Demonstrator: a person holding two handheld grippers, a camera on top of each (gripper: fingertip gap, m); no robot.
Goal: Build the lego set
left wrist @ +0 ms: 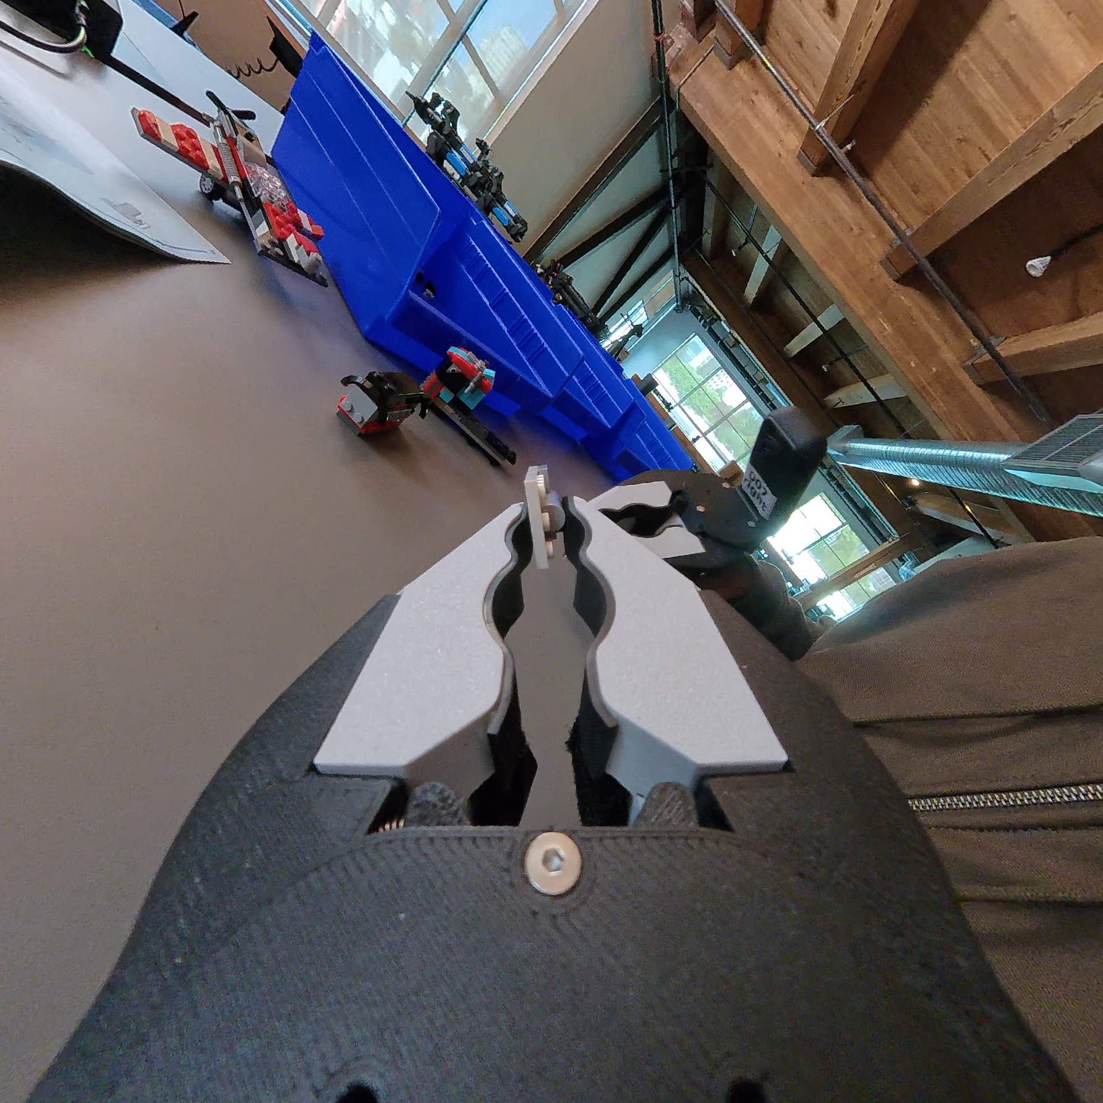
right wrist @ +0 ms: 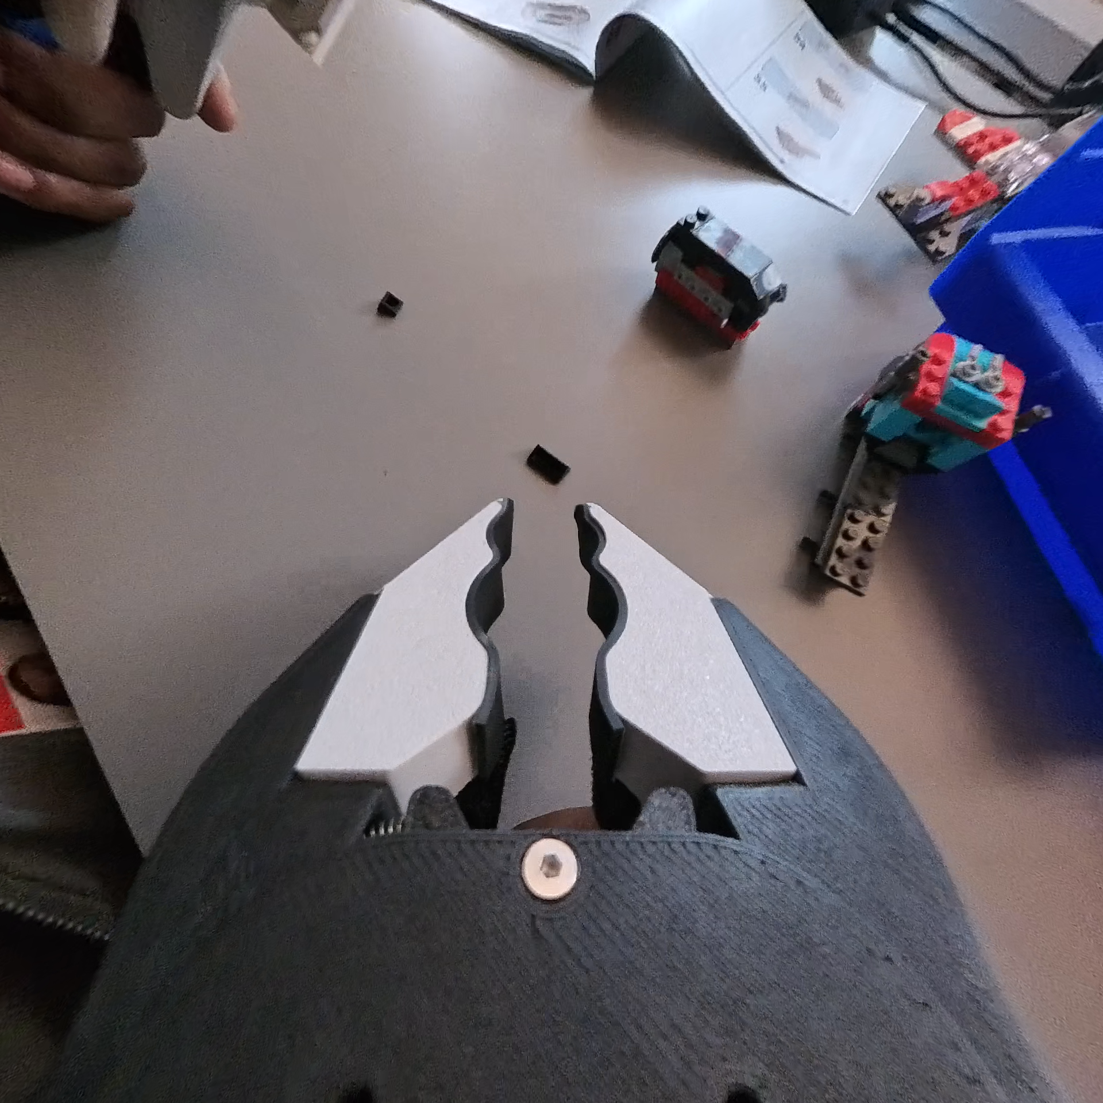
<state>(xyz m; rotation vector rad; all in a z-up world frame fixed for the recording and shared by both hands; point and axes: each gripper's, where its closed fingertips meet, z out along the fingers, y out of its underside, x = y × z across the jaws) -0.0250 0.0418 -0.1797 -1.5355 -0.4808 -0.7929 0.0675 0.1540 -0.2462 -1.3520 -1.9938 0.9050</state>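
My left gripper [left wrist: 546, 513] is shut on a small light grey studded plate piece [left wrist: 540, 519], held on edge between the fingertips above the grey table [left wrist: 179, 477]. My right gripper [right wrist: 543, 507] is open and empty, its tips just short of a small black flat tile [right wrist: 548, 464] lying on the table [right wrist: 298, 358]. A second, smaller black piece [right wrist: 390, 304] lies farther off to the left. The right gripper also shows in the left wrist view [left wrist: 644, 519], close beside the left one, open. The left gripper, in a person's hand, shows blurred at the top left of the right wrist view [right wrist: 179, 54].
A red, grey and black brick build [right wrist: 716, 277] and a red and teal build on a grey plate [right wrist: 931, 430] stand to the right by blue bins [right wrist: 1044, 310]. An open instruction booklet [right wrist: 746, 77] and red brick assemblies [left wrist: 239, 161] lie farther back. Left tips to right tips: about 15 cm.
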